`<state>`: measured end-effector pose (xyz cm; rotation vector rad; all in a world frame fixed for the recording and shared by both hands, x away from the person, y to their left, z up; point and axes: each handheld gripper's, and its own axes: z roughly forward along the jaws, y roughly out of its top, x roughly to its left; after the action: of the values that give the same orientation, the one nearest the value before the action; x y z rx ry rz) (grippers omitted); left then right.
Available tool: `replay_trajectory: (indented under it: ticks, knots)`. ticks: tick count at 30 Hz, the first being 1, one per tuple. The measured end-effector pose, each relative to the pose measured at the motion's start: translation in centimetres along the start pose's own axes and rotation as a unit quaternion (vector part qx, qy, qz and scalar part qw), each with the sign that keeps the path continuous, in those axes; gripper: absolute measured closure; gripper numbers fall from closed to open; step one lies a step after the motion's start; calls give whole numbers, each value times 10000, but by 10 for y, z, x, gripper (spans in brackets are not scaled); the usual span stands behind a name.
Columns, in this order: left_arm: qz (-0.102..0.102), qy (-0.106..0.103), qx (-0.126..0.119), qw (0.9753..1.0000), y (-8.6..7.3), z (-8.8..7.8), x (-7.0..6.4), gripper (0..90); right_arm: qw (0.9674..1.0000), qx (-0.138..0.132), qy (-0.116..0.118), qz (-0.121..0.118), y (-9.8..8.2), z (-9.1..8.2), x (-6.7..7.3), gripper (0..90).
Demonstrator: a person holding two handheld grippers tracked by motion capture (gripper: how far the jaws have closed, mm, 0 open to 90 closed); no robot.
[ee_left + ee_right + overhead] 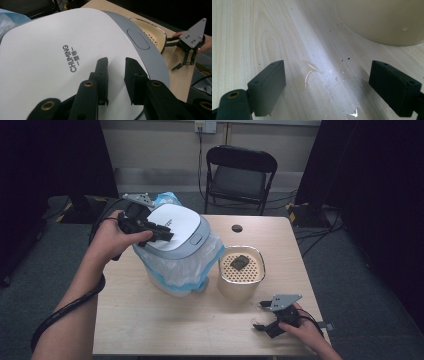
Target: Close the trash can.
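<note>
Two grippers are at work over the tabletop (150, 320). At the left of the high view, the left gripper (162, 234) lies on top of the white lid (175, 227) of a bin (175, 260). Its jaws are pulled close together, with just a thin gap and nothing between them. It looks like the closed jaws are there to press the lid down, not to grab it. The bin stands in the middle left of the tabletop. A clear bag (172, 267) with a blue edge hangs out all around under the lid, likely so it stays caught there.

Just to the right of the bin stands a cream pot (241, 272) with a top full of small holes. A dark lump (239, 262) sits on it; what it is stays hard to tell.

At the lower right, the right gripper (263, 316) rests near the pot with its jaws wide apart, holding nothing. It seems to be waiting. In the right gripper view, a small wet patch (312, 71) shines on the wood.

The bag covers the bin's body, so its sides are hidden. A black chair (239, 175) stands behind the tabletop.
</note>
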<state>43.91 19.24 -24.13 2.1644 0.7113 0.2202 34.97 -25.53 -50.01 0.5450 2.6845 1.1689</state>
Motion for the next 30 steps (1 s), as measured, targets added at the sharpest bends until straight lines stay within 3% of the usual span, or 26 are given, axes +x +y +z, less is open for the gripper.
replay_trajectory:
  ticks: [8,18,19,21,23,26,30]
  knots:
    - [59,179,38,9998,12,12,-3,758,10000,-1,-4,-5,0,0,0,134]
    - [144,138,-102,9997,12,22,-9,766,10000,-8,2,-12,0,0,0,133]
    - [188,136,-96,9997,13,23,-11,749,10000,-7,2,-13,0,0,0,133]
    - [278,210,15,9994,15,22,-13,616,10000,-7,0,-13,0,0,0,133]
    - [156,327,1,9993,14,22,-15,468,10000,-7,-2,-11,0,0,0,133]
    - [42,359,-285,9989,11,18,-13,356,10000,-8,-3,-11,0,0,0,133]
    - [-92,401,-306,9987,8,8,-10,244,10000,-7,-2,-11,0,0,0,133]
